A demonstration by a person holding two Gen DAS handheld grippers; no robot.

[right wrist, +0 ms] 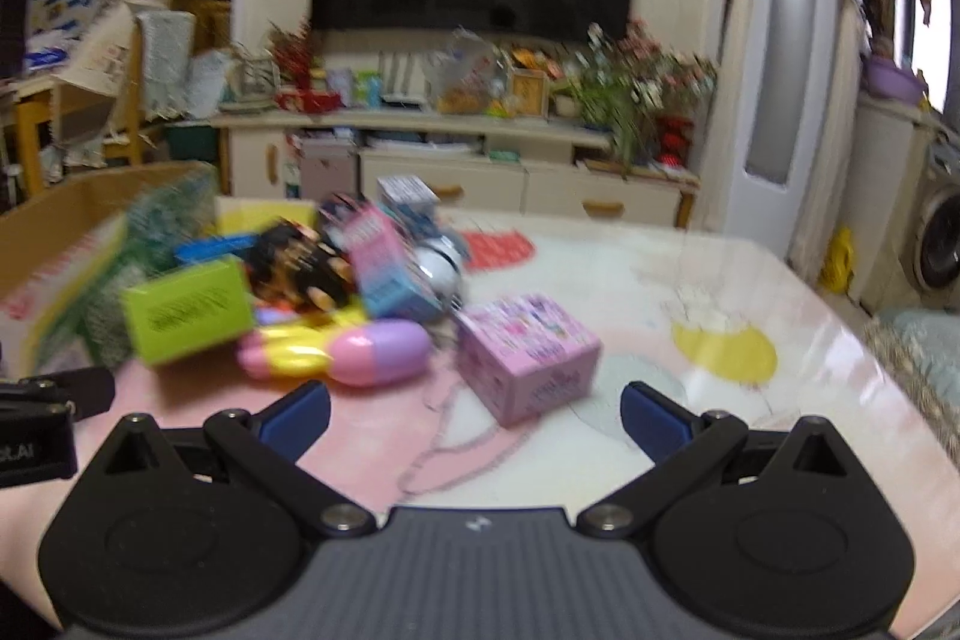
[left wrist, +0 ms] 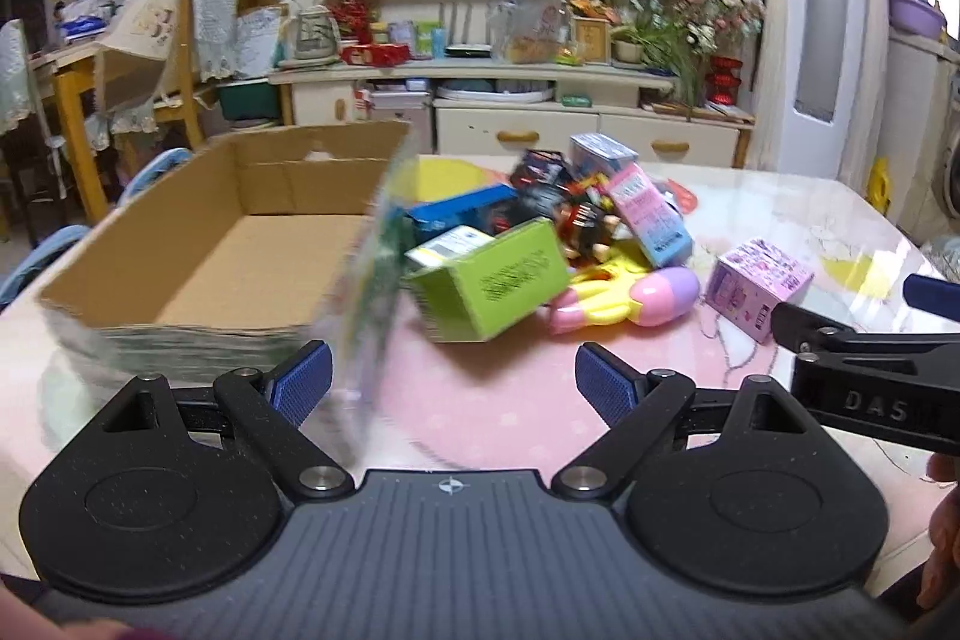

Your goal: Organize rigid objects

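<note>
Boxes and toys lie heaped on the table [left wrist: 780, 220], just right of the carton [left wrist: 198, 244], which stands at the table's left side with its flaps open. As far as its floor shows, the carton holds nothing, so the sorting appears to be at its start: every item visible remains outside it. Nearest in the heap is the green box [left wrist: 498, 280], tilted against the pile; behind it lie a blue box [left wrist: 462, 211], a dark toy [left wrist: 576, 214] and a pink-blue box [left wrist: 651, 214]. A pink-yellow toy [left wrist: 624, 295] rests on the tabletop at the heap's near edge, and a pink box [right wrist: 528, 358] stands apart to the right, nearest the right gripper. A blurred, streaked object at the carton's right wall may be a clear package; the motion blur prevents identification. Left gripper [left wrist: 453, 379]: jaws spread wide, nothing between the pads, held low at the near edge facing the carton corner and the green box. Right gripper [right wrist: 474, 415]: jaws likewise spread and empty, aimed at the pink box, not touching it. Remaining work: transfer of the whole heap and the pink box into the carton.
</note>
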